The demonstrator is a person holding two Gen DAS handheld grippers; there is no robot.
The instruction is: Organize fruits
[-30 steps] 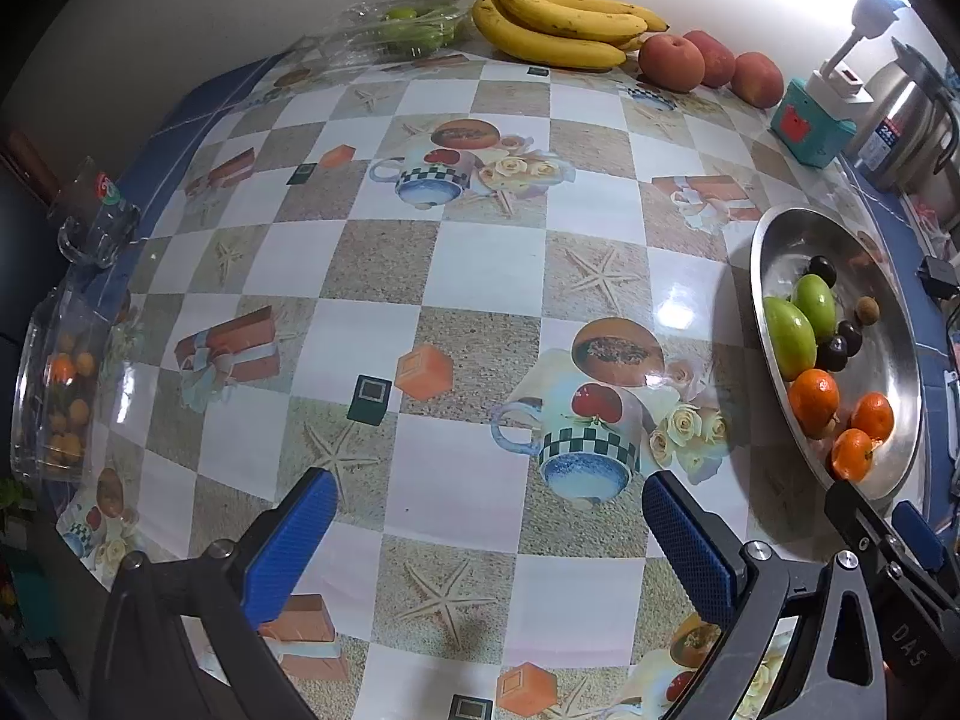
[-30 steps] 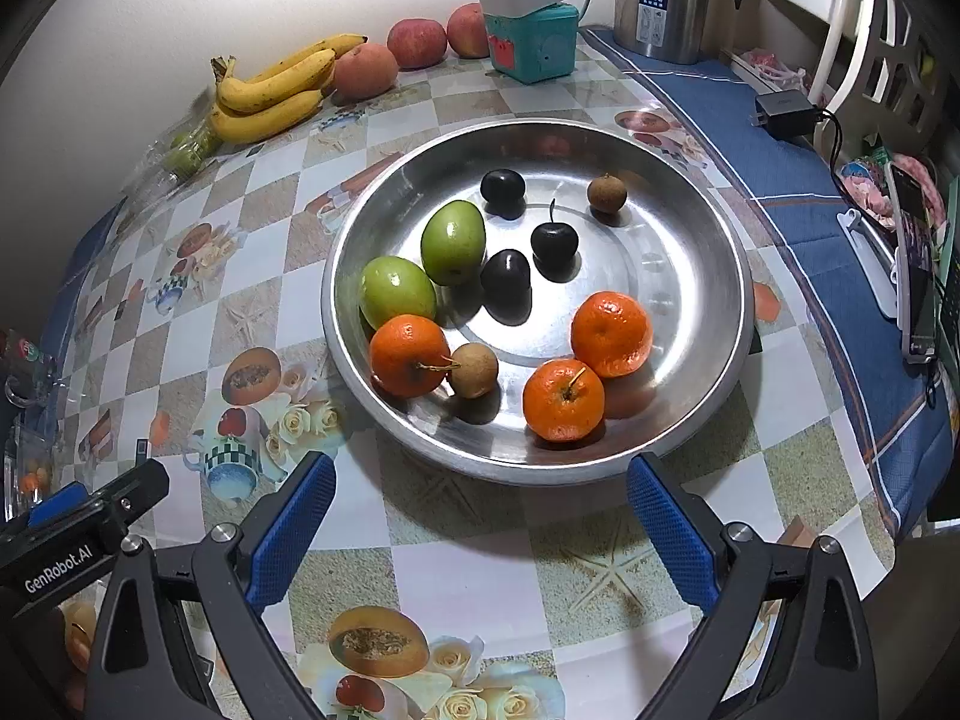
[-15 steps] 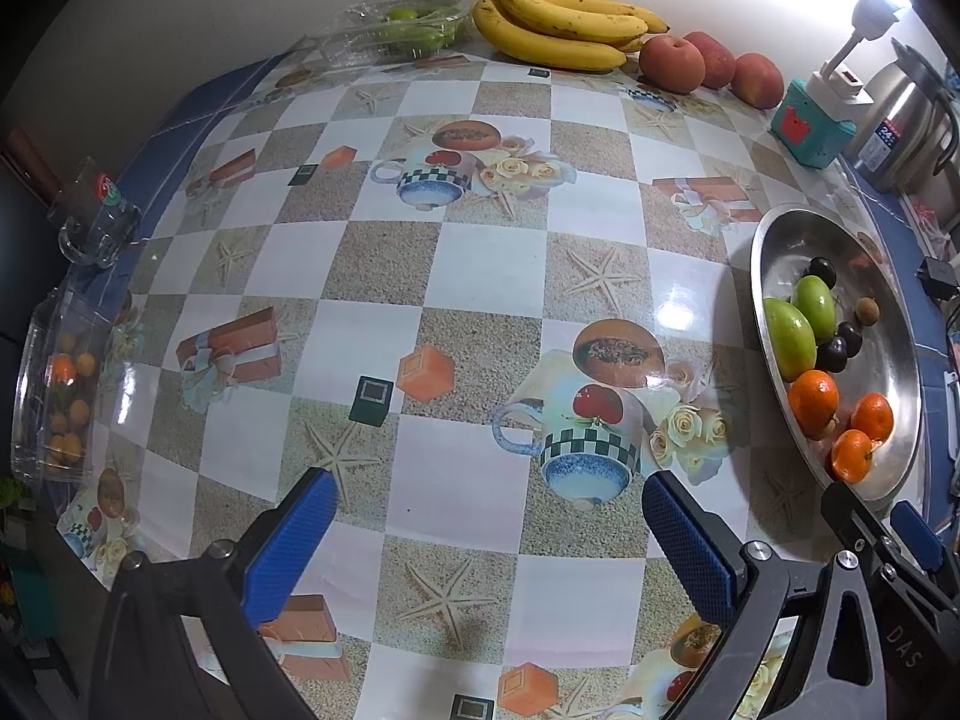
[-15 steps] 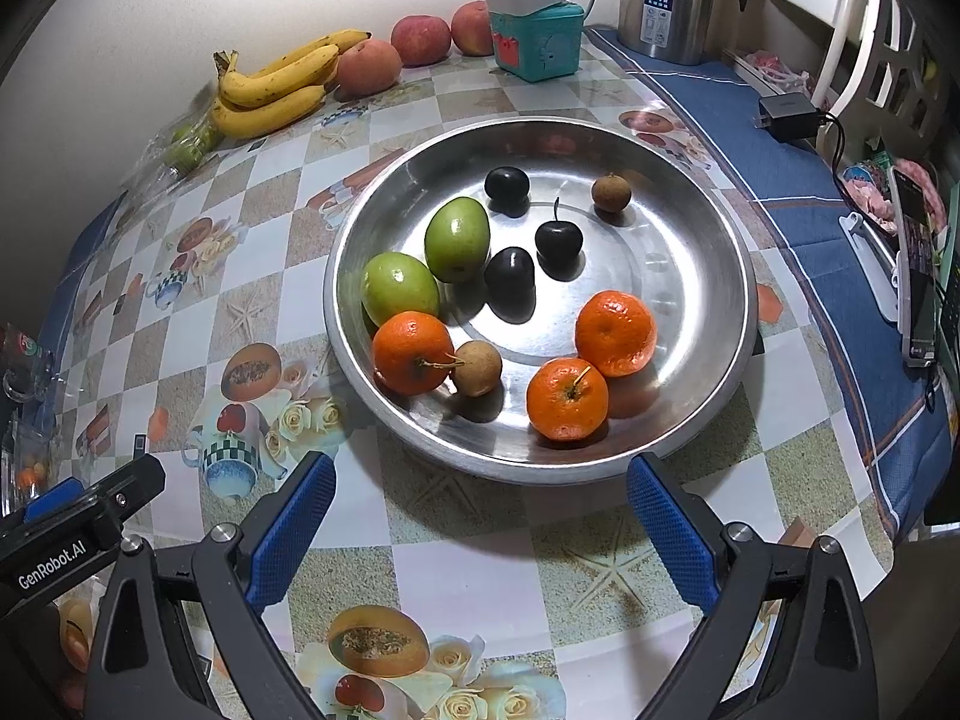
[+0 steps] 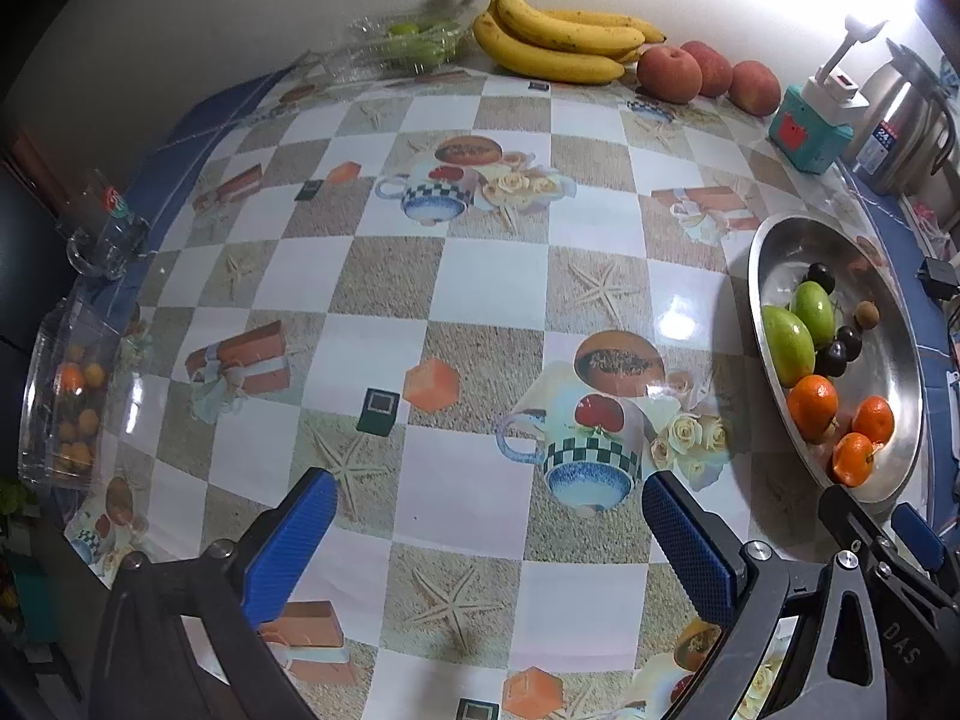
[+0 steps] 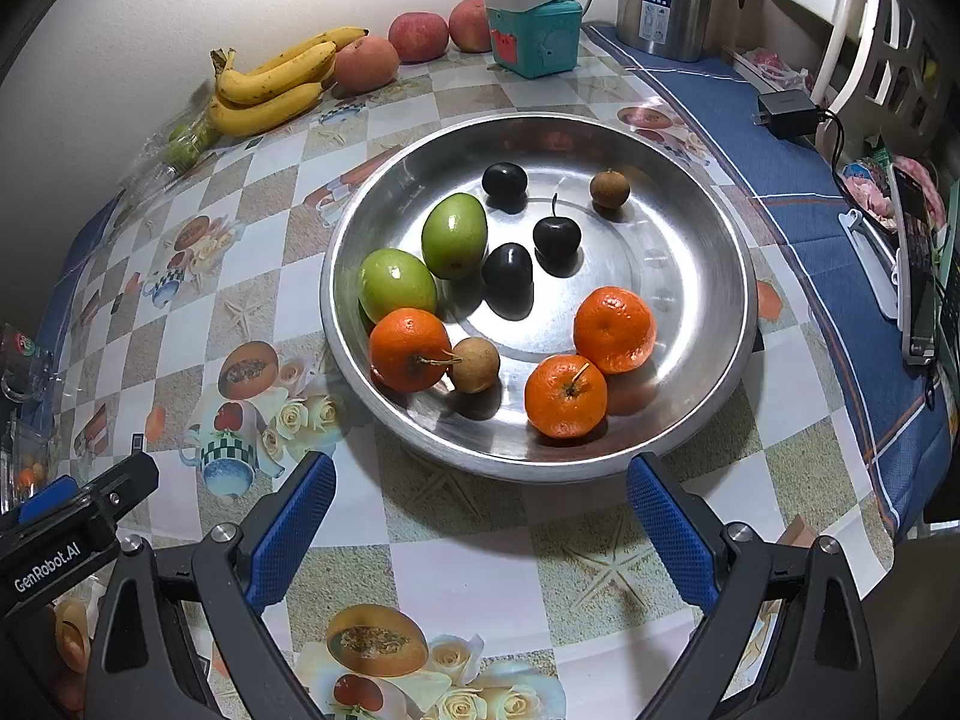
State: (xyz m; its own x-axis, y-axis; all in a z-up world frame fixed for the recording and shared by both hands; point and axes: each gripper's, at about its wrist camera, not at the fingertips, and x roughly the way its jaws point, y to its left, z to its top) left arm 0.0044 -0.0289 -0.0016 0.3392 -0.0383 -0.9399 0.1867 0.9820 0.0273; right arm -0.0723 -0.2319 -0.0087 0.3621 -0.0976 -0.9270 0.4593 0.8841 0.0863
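Fruits [image 6: 613, 321] sit mixed in metal tray [image 6: 708, 384], nothing shifted since a second ago; both jaws wide open, empty.

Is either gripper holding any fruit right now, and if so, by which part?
Nothing is held. The left gripper and the right gripper are both open and empty above the table, short of the metal tray.

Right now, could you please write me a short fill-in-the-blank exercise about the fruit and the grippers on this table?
1. The metal pan holds ___ oranges.
2. The bananas lie ___ the pan.
3. The right gripper is open and holds ___.
4. The two green fruits lie ___ the pan.

Missing words: three; outside; nothing; inside
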